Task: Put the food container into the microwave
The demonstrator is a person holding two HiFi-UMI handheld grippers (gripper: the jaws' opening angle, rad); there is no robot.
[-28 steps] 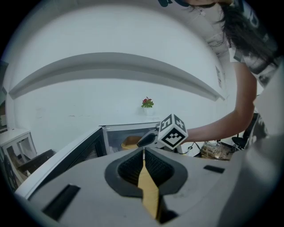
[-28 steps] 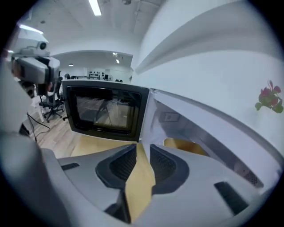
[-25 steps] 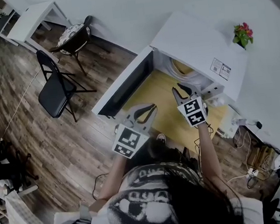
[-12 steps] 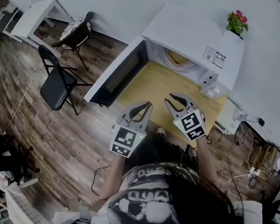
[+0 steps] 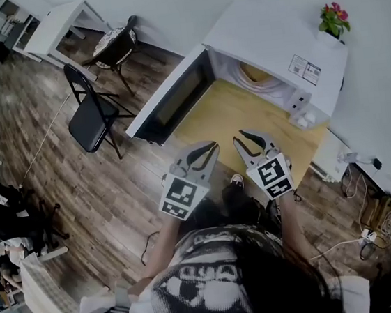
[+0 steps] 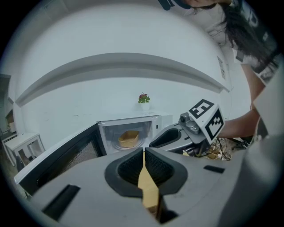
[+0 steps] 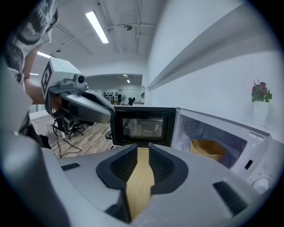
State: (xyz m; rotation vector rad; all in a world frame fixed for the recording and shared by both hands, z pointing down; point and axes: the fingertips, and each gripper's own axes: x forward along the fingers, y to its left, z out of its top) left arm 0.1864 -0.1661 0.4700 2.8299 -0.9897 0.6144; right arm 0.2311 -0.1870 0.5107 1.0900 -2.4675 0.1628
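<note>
Food container [image 6: 128, 138]: tan and open-topped, sitting on the turntable inside the microwave [image 5: 273, 38], towards the far side of the cavity; neither tool touches it.
Microwave door [image 5: 175, 102]: swung fully out to the left, its dark window facing the wooden tabletop [image 5: 226, 114].
Left hand-held gripper [image 5: 210, 145]: held over the near edge of the tabletop, well apart from the microwave mouth; its pads meet at the tips and nothing sits between them.
Right hand-held gripper [image 5: 246, 137]: just beside the left one and pointing at the open cavity; a narrow slot shows between its pads, with only tabletop visible through it, so it carries nothing.
Done, by my reading: the placing itself looks finished, since the container is inside and both tools are empty and clear of it.
Left to do: the task sentence asks for nothing more; the door stands open, so shutting it would be the only likely follow-up.
Nearby: a small flowering plant [image 5: 334, 21] stands at the far right, beside the microwave.
</note>
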